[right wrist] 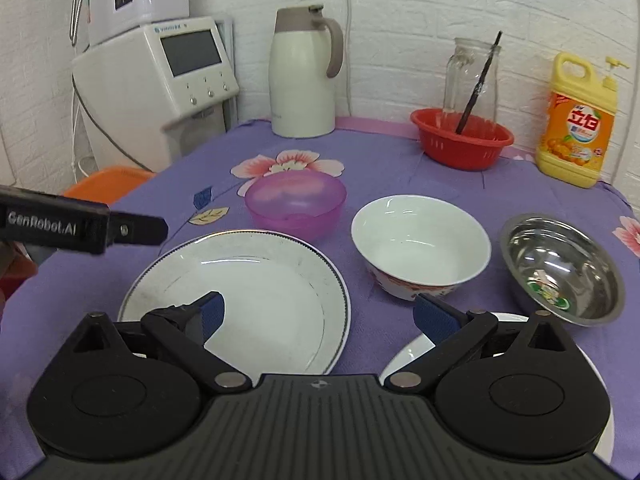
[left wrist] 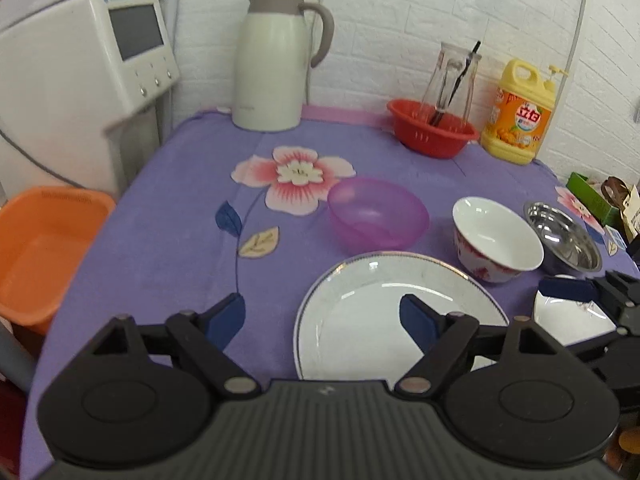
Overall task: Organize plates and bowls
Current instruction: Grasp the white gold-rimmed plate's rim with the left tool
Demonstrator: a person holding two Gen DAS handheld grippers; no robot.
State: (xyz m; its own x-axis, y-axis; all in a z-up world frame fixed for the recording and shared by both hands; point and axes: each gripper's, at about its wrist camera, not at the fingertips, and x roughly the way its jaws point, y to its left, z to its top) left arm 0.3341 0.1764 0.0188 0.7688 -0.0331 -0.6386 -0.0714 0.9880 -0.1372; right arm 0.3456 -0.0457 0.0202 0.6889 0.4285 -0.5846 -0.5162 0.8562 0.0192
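A large white plate [left wrist: 360, 320] [right wrist: 272, 292] lies on the purple flowered tablecloth [left wrist: 180, 240]. Behind it stand a translucent purple bowl [left wrist: 378, 212] [right wrist: 296, 202], a white bowl with red pattern [left wrist: 496, 236] [right wrist: 420, 240] and a steel bowl [left wrist: 564, 236] [right wrist: 560, 268]. A smaller white plate [left wrist: 568, 318] [right wrist: 404, 356] lies at the near right. My left gripper [left wrist: 322, 318] hovers open over the big plate's left rim, holding nothing. My right gripper [right wrist: 323, 316] is open and empty between the two plates, above the cloth.
At the back stand a cream thermos jug [left wrist: 276, 64], a red basket [left wrist: 432, 128] holding a glass jar, and a yellow detergent bottle [left wrist: 520, 116]. A white water dispenser [left wrist: 80, 72] and an orange basin [left wrist: 48, 248] sit off the table's left edge.
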